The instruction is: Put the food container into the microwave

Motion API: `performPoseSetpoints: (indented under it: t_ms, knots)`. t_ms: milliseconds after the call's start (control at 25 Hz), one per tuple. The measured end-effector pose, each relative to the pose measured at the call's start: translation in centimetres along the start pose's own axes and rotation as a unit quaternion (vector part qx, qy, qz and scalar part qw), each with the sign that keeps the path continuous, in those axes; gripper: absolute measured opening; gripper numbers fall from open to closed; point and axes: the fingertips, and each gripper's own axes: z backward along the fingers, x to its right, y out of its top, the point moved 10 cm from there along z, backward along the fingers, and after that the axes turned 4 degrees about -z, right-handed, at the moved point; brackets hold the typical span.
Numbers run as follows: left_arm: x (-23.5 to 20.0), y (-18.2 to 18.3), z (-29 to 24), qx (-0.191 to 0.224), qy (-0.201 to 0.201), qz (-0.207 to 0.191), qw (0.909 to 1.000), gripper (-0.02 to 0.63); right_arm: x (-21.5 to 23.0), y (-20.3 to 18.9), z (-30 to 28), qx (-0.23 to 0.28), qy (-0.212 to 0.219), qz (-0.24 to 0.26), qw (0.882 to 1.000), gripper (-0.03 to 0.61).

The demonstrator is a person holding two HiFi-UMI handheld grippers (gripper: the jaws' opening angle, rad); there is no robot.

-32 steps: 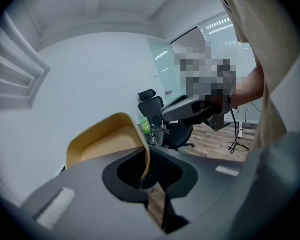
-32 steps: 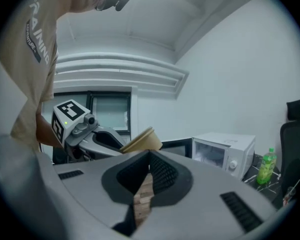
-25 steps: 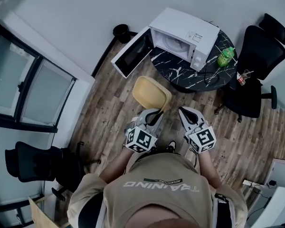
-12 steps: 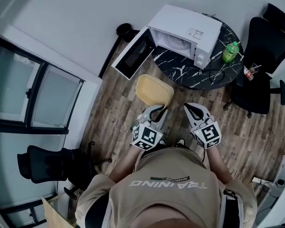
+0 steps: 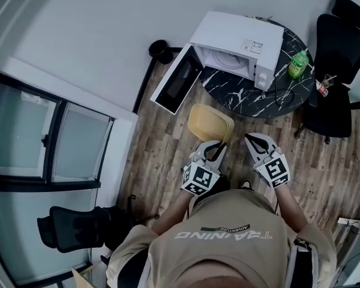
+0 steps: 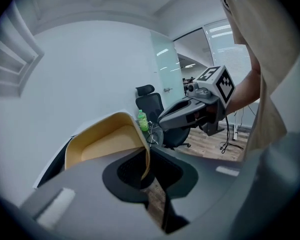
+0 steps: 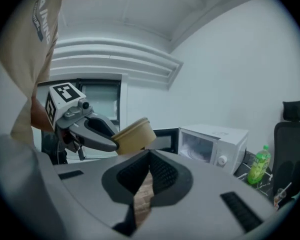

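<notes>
At left gripper (image 5: pixel 212 149), food container (image 5: pixel 210 122) mouth-up, long axis across jaws

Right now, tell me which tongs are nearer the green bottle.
Right. The right tongs hang over the floor short of the green bottle; the left tongs, gripping the yellow food container, sit farther left.

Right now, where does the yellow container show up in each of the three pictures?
Head view: the yellow container is mid-picture, just ahead of the left tongs.
Left gripper view: lower left, its rim pinched in those tongs.
Right gripper view: left of centre, held by the left tongs.
Shared landmark: the green bottle.
</notes>
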Motion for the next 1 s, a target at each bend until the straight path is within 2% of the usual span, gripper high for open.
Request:
performPoseSetpoints:
  t_ms: [120,200,320,400,480,680,880,1000]
  knots:
    - [-2.3,-0.3,0.6,0.018,-0.005,-0.026,0.9995,0.034,-1.0,0.5,-1.1,-0.002,-0.025,-0.020,0.999,0.011]
    - [-3.7,-0.6,1.0,0.029,0.000,-0.039,0.9988,0.034,-1.8,0.9,-2.4,-0.011,-0.026,-0.024,0.999,0.011]
    - [-5.4,-1.5,0.7,0.048,-0.012,-0.040,0.9980,0.034,-3.0,2.0,-5.0,-0.025,-0.019,0.011,0.999,0.011]
    - [-6.6,-2.3,0.5,0.060,-0.030,-0.026,0.9974,0.034,-3.5,2.7,-6.8,-0.030,-0.030,0.038,0.998,0.011]
    - [-7.8,-3.0,0.4,0.070,-0.043,-0.020,0.9964,0.034,-3.5,3.1,-8.0,-0.032,-0.047,0.043,0.997,0.011]
    - [-10.6,-5.3,-0.6,0.067,-0.058,-0.030,0.9956,0.034,-2.7,2.7,-10.0,-0.027,-0.076,-0.028,0.996,0.011]
    - [-12.2,-6.4,-2.3,0.065,-0.086,0.010,0.9941,0.034,-1.7,2.3,-10.3,-0.057,-0.087,-0.049,0.993,0.011]
    - [-13.2,-7.0,-4.7,0.059,-0.093,0.018,0.9938,0.035,0.1,1.7,-11.0,-0.064,-0.092,-0.067,0.991,0.011]
